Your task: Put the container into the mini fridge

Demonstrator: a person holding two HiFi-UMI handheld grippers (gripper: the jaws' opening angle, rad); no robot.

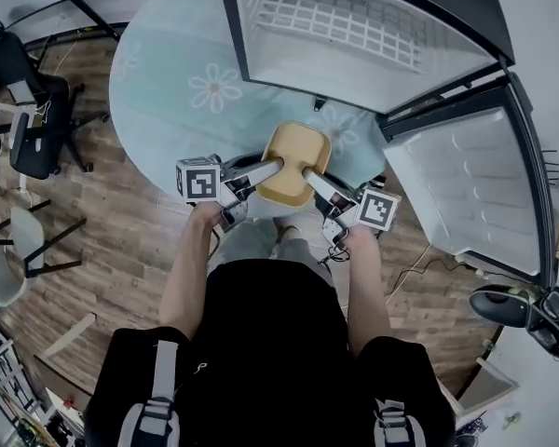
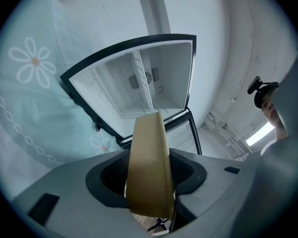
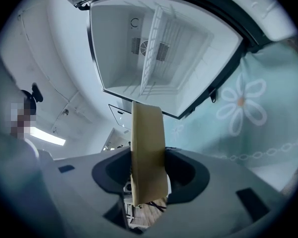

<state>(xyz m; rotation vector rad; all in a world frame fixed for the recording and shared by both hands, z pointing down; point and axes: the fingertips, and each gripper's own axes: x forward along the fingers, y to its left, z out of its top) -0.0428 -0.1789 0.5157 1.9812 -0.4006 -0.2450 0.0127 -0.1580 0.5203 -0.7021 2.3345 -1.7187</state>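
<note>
- Because the load is wide and shallow, the person shares it between the left gripper (image 1: 270, 167) and the right gripper (image 1: 307, 172). Each pair of grey fingers (image 2: 74, 192) pinches the near rim of the tan, round-cornered plastic container (image 1: 296, 159), one pair on either side of its middle. I judge this keeps it level.
- In both gripper views the container's wall stands edge-on between the fingers with the dark pads pressed against it, so neither hand is empty.
- The container hangs in the air just past the fingertips, above the round pale-blue mat with a white daisy print (image 1: 168, 82), and is not yet inside anything.
- Farther ahead of the fingers stands the white, black-edged mini fridge (image 1: 452, 49), its cavity facing the carrier and a white wire shelf (image 1: 326, 12) across it.
- Off to the right of the right fingers, its white-lined door (image 1: 466, 184) is swung wide, probably to leave a clear path.
- The step in hand looks like the carry towards the cavity. The far rim should go in first, and both pinches should let go together once the container is resting inside.
</note>
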